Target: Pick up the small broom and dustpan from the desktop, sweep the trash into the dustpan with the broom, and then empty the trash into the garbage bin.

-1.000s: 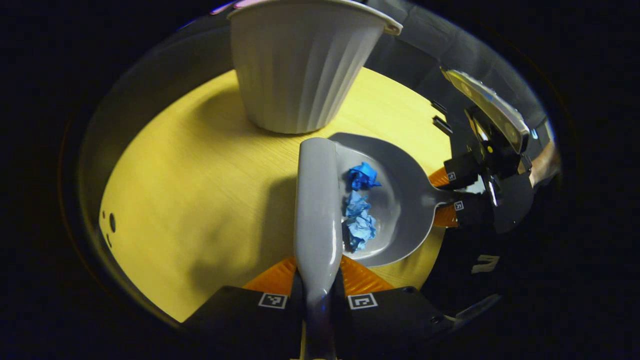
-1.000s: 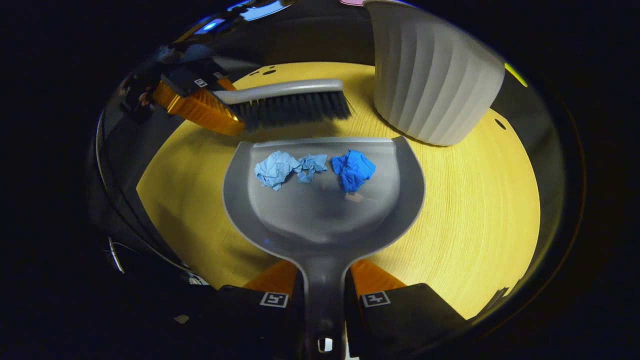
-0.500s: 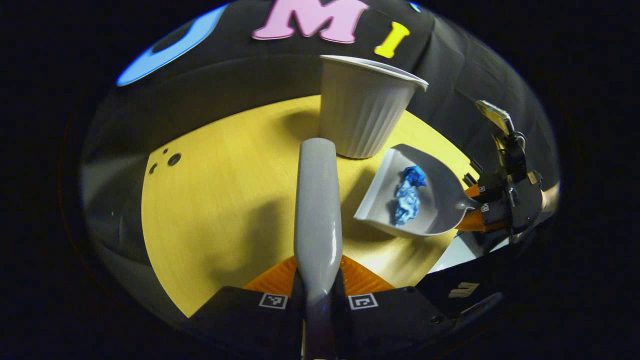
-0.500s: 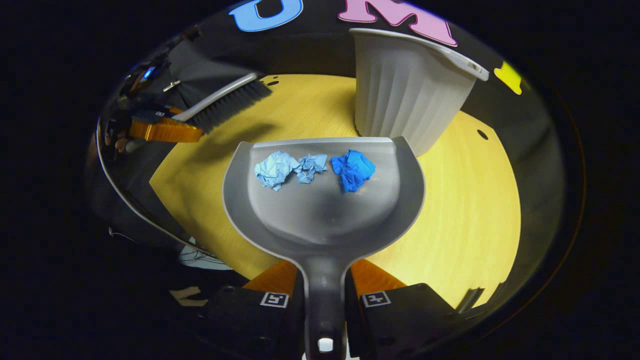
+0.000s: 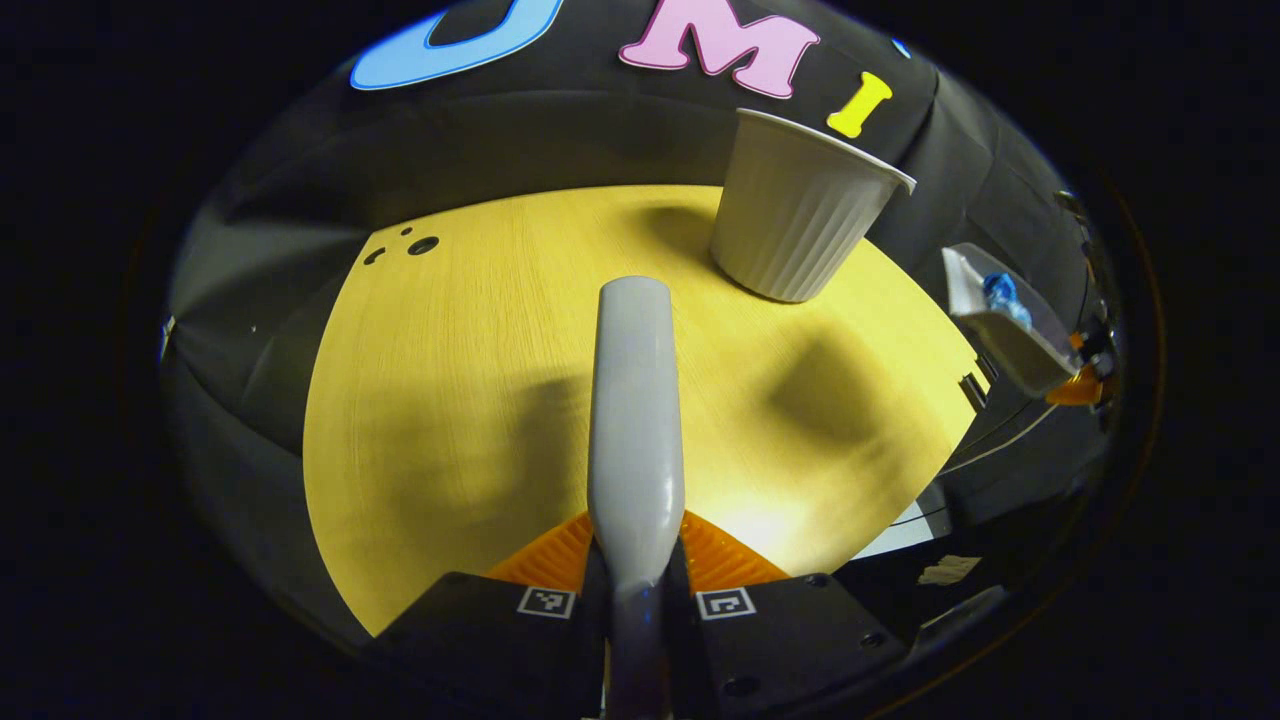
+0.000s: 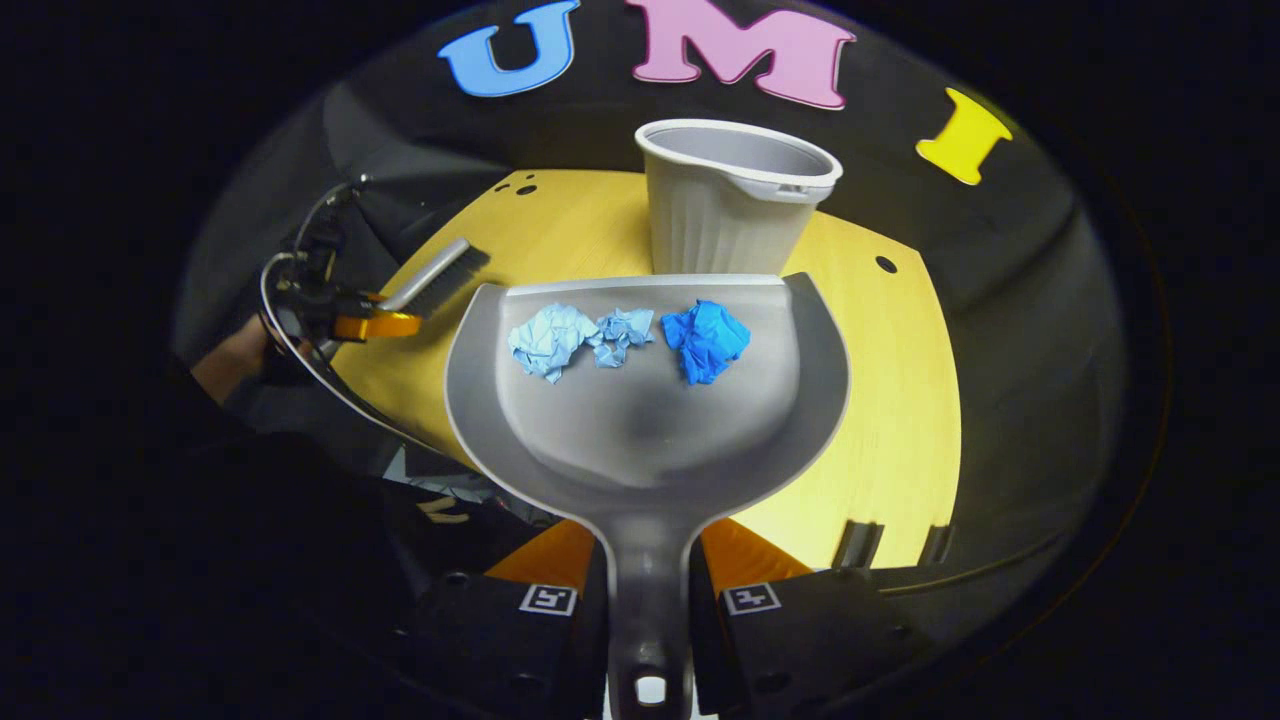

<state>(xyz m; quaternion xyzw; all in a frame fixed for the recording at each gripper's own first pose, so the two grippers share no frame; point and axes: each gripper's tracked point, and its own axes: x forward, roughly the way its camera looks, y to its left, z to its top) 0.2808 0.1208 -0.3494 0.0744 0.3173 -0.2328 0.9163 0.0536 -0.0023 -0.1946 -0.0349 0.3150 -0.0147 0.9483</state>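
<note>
Both tools have lifted off the yellow wooden worktop (image 5: 480,350); right tool (image 6: 648,600) clenched on the grey plastic dustpan's (image 6: 648,420) stiff handle, 3 light blue paper wads (image 6: 625,338) loose before the white ribbed bin (image 6: 735,200); left tool (image 5: 636,600) grasps the grey-handled broom (image 5: 635,420).

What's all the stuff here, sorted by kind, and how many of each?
Crumpled paper scraps in the dustpan: 3 (pale blue, small pale blue, dark blue)
Dustpan: 1
Broom: 1
Garbage bin: 1
Total: 6
</note>
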